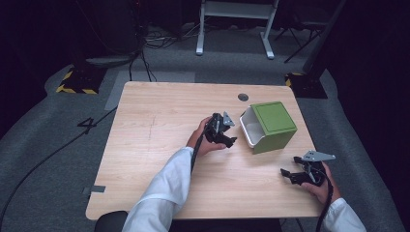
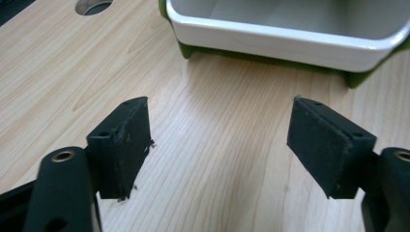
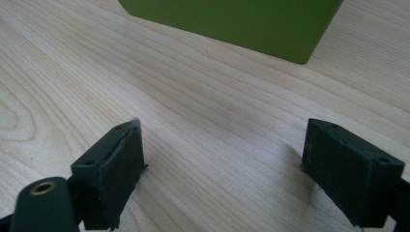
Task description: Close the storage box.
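Note:
A green box [image 1: 274, 126] lies on its side at the right of the wooden table [image 1: 159, 121], with its white inner liner [image 1: 251, 129] facing left. My left gripper [image 1: 231, 129] is just left of that opening, a short gap away, open with nothing between its jaws. In the left gripper view the liner's white rim [image 2: 290, 43] lies just beyond my open left gripper [image 2: 220, 140], over bare wood. My right gripper [image 1: 288, 175] rests near the table's front right, open and empty. The right gripper view has the green box wall [image 3: 232, 19] ahead of my right gripper [image 3: 222, 164].
A round cable hole [image 1: 243, 97] sits in the table behind the box, also seen at the top left of the left gripper view [image 2: 94, 6]. Beyond the table are a white desk frame [image 1: 235, 14] and floor cables [image 1: 58, 150].

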`<act>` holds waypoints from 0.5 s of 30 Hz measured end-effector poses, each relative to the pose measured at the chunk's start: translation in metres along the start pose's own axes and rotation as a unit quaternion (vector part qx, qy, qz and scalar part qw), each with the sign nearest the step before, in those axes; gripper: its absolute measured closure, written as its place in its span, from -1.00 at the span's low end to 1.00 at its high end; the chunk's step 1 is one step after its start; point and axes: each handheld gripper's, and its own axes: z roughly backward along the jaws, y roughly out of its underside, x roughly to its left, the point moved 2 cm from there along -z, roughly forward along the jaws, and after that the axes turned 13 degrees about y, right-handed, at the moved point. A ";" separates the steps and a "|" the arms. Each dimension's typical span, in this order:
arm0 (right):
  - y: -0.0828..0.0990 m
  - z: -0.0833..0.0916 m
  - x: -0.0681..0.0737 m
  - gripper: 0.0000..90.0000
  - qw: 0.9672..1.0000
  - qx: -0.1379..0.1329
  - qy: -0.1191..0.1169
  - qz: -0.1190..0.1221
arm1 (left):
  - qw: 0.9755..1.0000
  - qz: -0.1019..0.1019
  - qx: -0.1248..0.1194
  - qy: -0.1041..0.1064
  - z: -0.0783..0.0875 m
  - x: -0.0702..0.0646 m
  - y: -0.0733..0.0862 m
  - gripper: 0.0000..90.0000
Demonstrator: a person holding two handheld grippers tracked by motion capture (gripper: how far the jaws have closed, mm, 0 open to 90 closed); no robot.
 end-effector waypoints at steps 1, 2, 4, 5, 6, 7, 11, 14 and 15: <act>0.000 0.000 0.000 -0.67 1.000 0.000 0.000 0.000 | 1.000 -0.002 0.003 -0.002 0.004 0.001 0.001 -0.48; 0.000 0.000 0.000 -0.67 1.000 0.000 0.000 0.000 | 1.000 -0.005 0.008 -0.006 0.010 0.001 0.003 -0.51; 0.000 0.000 0.000 -0.67 1.000 0.000 0.000 0.000 | 1.000 -0.007 0.015 -0.011 0.014 0.001 0.003 -0.52; 0.000 0.000 0.000 -0.67 1.000 0.000 0.000 0.000 | 1.000 -0.010 0.018 -0.013 0.016 0.001 0.004 -0.53; 0.000 0.000 0.000 -0.67 1.000 0.000 0.000 0.000 | 1.000 -0.011 0.021 -0.015 0.019 0.001 0.005 -0.55; 0.000 0.000 0.000 -0.67 1.000 0.000 0.000 0.000 | 0.999 -0.014 0.024 -0.016 0.022 0.001 0.006 -0.56; 0.000 0.000 0.000 -0.67 1.000 0.000 0.000 0.000 | 0.999 -0.016 0.027 -0.019 0.032 -0.001 0.012 -0.59; 0.000 0.000 0.000 -0.67 1.000 0.000 0.000 0.000 | 0.999 -0.024 0.033 -0.025 0.039 -0.002 0.017 -0.60; 0.000 0.000 0.000 -0.67 1.000 0.000 0.000 -0.001 | 0.999 -0.026 0.036 -0.030 0.041 -0.001 0.019 -0.60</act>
